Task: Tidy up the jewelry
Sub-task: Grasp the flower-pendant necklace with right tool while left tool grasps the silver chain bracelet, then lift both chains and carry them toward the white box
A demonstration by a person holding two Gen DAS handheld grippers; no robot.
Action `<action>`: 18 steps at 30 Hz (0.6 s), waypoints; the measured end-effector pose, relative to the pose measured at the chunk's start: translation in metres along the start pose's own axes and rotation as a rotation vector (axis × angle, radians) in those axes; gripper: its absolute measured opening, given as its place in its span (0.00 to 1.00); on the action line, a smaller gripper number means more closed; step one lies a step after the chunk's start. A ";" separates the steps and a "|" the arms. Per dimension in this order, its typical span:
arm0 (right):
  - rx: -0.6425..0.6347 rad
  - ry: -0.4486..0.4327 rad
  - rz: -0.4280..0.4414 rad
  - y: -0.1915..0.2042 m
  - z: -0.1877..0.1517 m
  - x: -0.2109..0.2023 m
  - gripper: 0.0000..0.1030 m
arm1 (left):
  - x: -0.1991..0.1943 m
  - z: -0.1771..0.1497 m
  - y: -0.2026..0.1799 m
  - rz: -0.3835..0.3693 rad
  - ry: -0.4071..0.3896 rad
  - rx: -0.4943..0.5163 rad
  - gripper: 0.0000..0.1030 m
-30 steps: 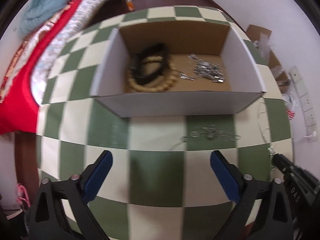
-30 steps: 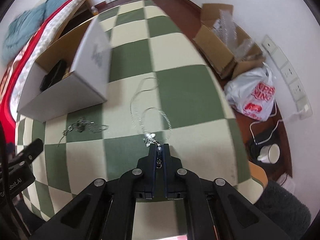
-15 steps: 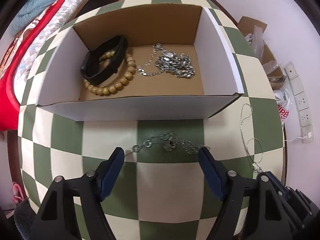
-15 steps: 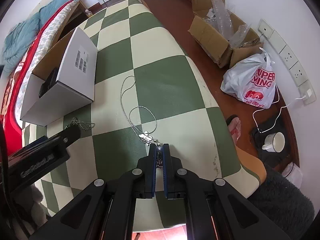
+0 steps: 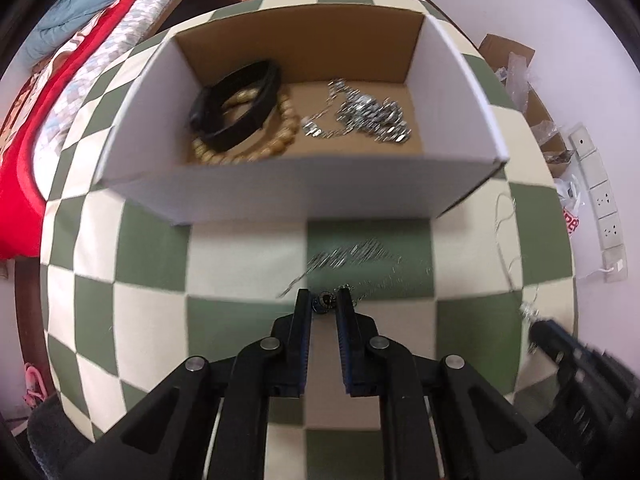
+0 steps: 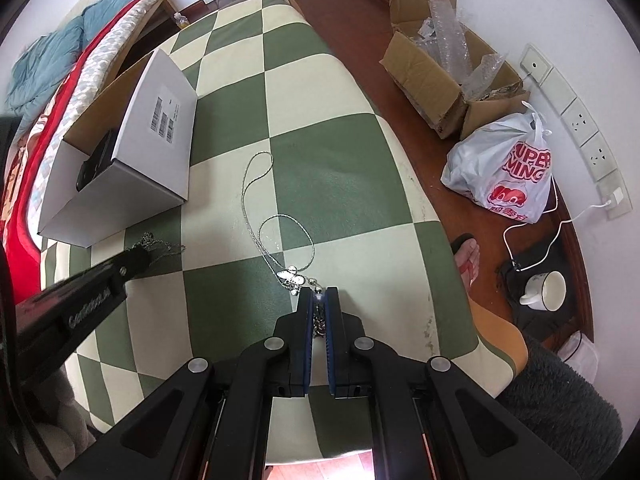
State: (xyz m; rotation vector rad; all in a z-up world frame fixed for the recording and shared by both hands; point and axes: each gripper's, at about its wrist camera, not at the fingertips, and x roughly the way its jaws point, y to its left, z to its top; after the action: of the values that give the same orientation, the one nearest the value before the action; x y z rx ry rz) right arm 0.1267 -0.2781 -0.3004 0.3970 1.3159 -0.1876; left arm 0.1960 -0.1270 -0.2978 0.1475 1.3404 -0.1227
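Left gripper point(image 5: 325, 303) pinching a dark bead on the blurred chain necklace point(image 5: 352, 258), just before the white cardboard box point(image 5: 304, 196). Right gripper point(image 6: 319, 294) clamped on the clasp end of the silver butterfly necklace point(image 6: 294, 276), chain looped over the checkered tablecloth point(image 6: 328, 152). Inside the box: black strap point(image 5: 240, 108), wooden bead bracelet point(image 5: 280, 138), silver chain heap point(image 5: 372, 114). Barcode label point(image 6: 165, 118) on the box flap, too small to read. Farther out, plastic bag point(image 6: 500, 172) apparently reading "SUPER MING".
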 end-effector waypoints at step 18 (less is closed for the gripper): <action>0.198 0.065 0.279 -0.034 -0.025 -0.009 0.18 | -0.026 -0.060 0.070 0.031 0.006 -0.065 0.09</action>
State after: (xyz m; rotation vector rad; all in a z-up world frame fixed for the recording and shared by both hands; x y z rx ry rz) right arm 0.0900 -0.3002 -0.3031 0.7543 1.2942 -0.0715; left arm 0.1448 -0.0475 -0.2828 0.1141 1.3463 -0.0523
